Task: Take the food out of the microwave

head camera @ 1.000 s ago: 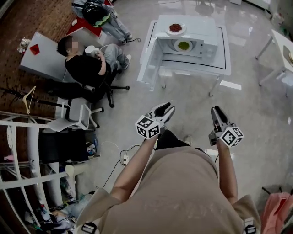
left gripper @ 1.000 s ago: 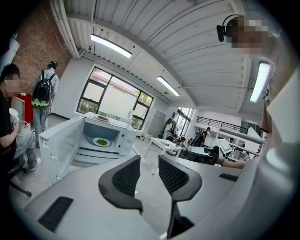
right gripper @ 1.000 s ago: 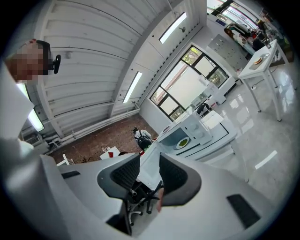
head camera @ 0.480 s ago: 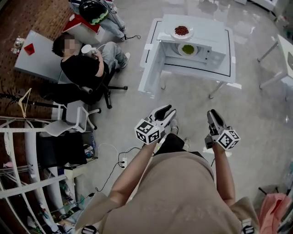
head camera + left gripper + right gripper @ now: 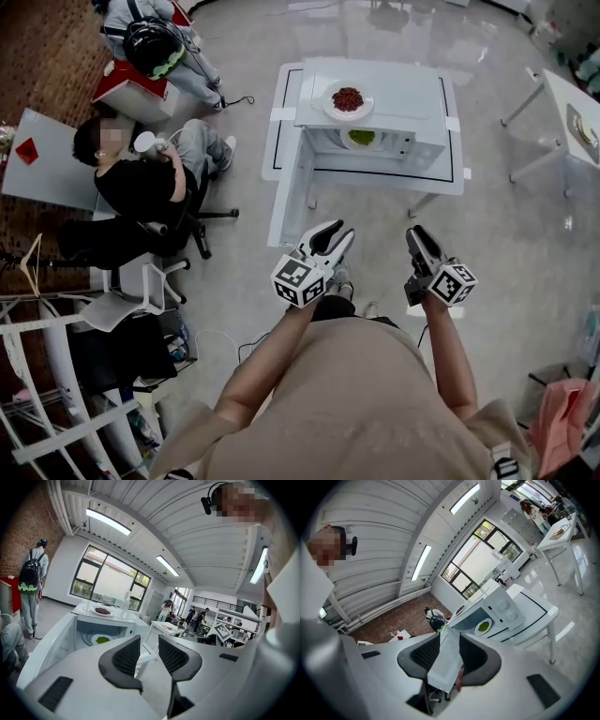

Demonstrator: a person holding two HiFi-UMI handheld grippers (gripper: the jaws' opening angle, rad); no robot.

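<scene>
Left tongs (image 5: 149, 645), right tongs (image 5: 451, 641): both apart, empty, likely pre-set for plate rim. White plate of green food (image 5: 361, 139) sits inside open white microwave (image 5: 403, 89), well ahead on white bench (image 5: 375, 183). Approach not yet done.

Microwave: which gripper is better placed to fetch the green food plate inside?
Right gripper, marginally. Both grippers are open, empty and well short of the microwave; the open door juts out on the left gripper's side.

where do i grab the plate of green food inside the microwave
Probably pinch the near rim of the plate of green food, coming through the open front of the microwave: it lies flat inside, and walls and roof close the other sides.
</scene>
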